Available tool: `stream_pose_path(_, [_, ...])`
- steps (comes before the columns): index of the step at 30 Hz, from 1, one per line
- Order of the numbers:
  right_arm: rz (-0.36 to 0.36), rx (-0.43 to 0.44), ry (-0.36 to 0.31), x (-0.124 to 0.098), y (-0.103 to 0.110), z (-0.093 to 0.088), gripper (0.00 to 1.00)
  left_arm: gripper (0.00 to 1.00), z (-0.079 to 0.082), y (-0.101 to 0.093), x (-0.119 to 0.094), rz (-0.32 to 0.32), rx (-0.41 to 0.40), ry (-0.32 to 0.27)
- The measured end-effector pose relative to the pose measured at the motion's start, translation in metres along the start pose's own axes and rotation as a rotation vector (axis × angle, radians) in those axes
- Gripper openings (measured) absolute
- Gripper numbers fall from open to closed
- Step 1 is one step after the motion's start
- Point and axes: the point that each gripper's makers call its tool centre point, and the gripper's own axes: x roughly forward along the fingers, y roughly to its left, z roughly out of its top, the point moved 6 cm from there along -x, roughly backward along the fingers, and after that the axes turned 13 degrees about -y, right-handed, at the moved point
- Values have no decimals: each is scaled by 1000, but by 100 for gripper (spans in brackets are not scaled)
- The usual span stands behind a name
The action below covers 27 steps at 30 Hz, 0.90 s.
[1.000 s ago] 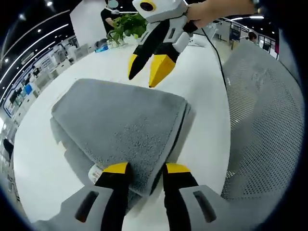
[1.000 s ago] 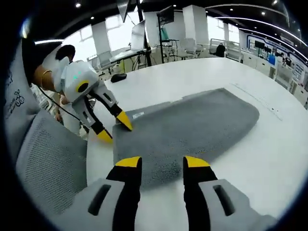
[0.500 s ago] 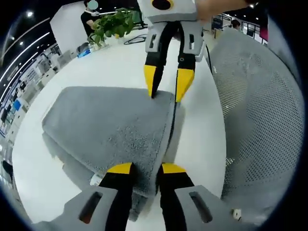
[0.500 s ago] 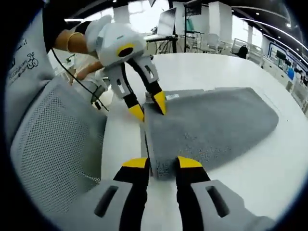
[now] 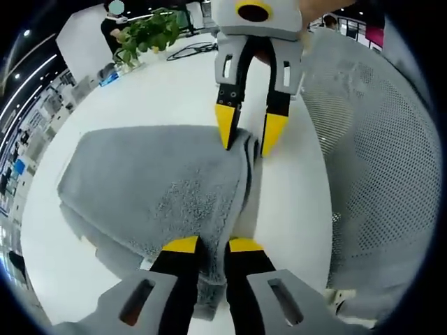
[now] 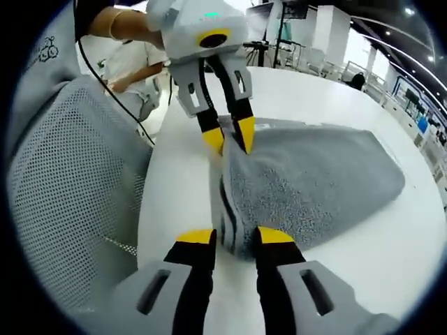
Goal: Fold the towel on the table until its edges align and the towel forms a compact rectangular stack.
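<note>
White table [image 5: 293, 188] bears the folded towel [image 5: 160, 188], near edge pinched endwise by both tongs [image 5: 209, 246] [image 6: 234, 237].

Two hand-held grippers facing each other, jaws nearly closed

The left hand-held gripper [image 5: 209, 245] has its yellow-tipped jaws drawn close, a narrow gap between them. The right hand-held gripper [image 6: 234, 236] faces it from the opposite side, jaws likewise narrowed. A bare forearm with a bracelet [image 6: 115, 26] holds the left one.
</note>
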Motion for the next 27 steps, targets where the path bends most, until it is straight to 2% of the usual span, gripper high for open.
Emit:
stream_pose_path(5, [-26, -32, -9, 1, -3, -3, 19, 13, 0, -1, -1, 3, -8, -7])
stream_pose_path(9, [-3, -147, 15, 2, 0, -2, 18, 13, 1, -1, -2, 3, -11, -6])
stream_pose_path(14, [-5, -145, -5, 2, -3, -2, 16, 13, 1, -1, -3, 7, -24, -15])
stream_pose_path(17, [-14, -151, -1, 3, -4, -2, 13, 11, -1, -1, -2, 54, -42, -34])
stream_pose_path(19, [-17, -155, 5, 2, -3, -2, 13, 11, -1, -2, -2, 60, -41, -37])
stream_pose_path(25, [-37, -154, 1, 3, -5, -2, 10, 9, 1, -1, -2, 65, -27, -32])
stream_pose_path(27, [-36, -125, 17, 3, -7, -1, 9, 9, 1, -1, -2, 61, -8, -24])
